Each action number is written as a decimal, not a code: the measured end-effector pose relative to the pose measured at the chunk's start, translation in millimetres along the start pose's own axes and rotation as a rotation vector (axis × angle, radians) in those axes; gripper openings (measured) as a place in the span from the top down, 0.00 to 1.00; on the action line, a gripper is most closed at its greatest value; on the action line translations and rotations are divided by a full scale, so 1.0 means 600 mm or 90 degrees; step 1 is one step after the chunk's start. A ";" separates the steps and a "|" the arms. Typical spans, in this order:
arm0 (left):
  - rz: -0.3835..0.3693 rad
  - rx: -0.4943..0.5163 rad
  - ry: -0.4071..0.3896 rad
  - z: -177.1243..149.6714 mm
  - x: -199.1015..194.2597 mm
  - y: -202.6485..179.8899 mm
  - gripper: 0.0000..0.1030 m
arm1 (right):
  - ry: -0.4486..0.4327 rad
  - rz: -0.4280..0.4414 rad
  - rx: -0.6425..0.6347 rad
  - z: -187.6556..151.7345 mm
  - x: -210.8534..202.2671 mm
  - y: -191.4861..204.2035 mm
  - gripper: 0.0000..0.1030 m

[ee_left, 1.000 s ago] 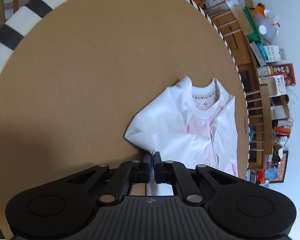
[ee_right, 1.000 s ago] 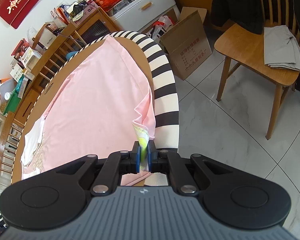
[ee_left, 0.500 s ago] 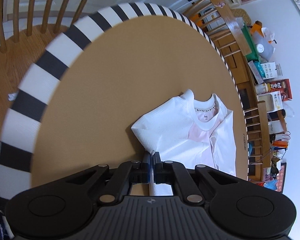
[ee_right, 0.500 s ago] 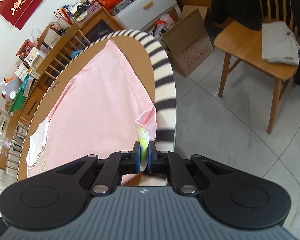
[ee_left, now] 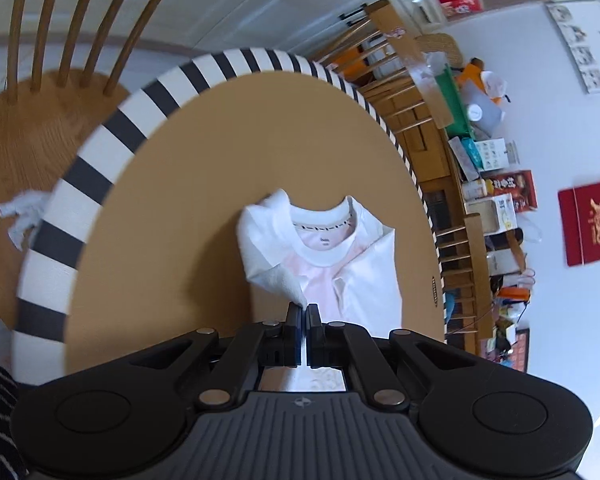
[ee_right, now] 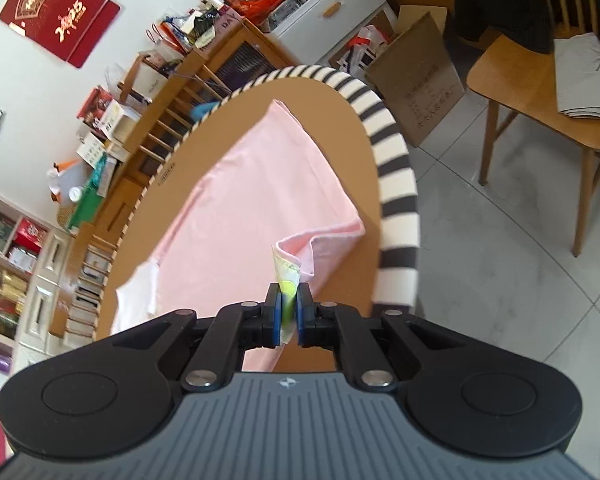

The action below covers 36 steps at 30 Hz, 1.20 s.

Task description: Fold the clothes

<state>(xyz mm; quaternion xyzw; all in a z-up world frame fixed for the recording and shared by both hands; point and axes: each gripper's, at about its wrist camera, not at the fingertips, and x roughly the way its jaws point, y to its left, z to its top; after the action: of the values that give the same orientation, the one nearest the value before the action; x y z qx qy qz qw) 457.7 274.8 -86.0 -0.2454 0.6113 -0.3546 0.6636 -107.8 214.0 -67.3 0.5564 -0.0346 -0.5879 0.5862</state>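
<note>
A pink T-shirt with white sleeves and collar lies on a round brown table with a black-and-white striped rim. In the left wrist view my left gripper is shut on the tip of the white left sleeve, which is lifted and folded in over the chest. In the right wrist view the pink body stretches away from me, and my right gripper is shut on the near hem corner, raised and curled over with its printed inside showing.
A wooden chair with a folded grey garment stands on the tiled floor to the right, beside a cardboard box. Cluttered wooden shelves run along the far wall. Another chair seat borders the table's left.
Both grippers have risen and pulled inward with their cloth. The left sleeve has folded over the chest. The hem corner has lifted and moved in from the table's rim.
</note>
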 end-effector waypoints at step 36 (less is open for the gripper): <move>-0.005 -0.037 0.008 0.146 0.498 -0.255 0.79 | -0.078 -0.209 0.037 0.308 0.438 0.101 0.52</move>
<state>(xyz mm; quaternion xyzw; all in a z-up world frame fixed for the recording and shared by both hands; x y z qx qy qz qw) 518.4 -60.9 -148.4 -0.2645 0.6246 -0.3413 0.6507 -116.4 -108.9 -116.6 0.5345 0.0040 -0.7072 0.4627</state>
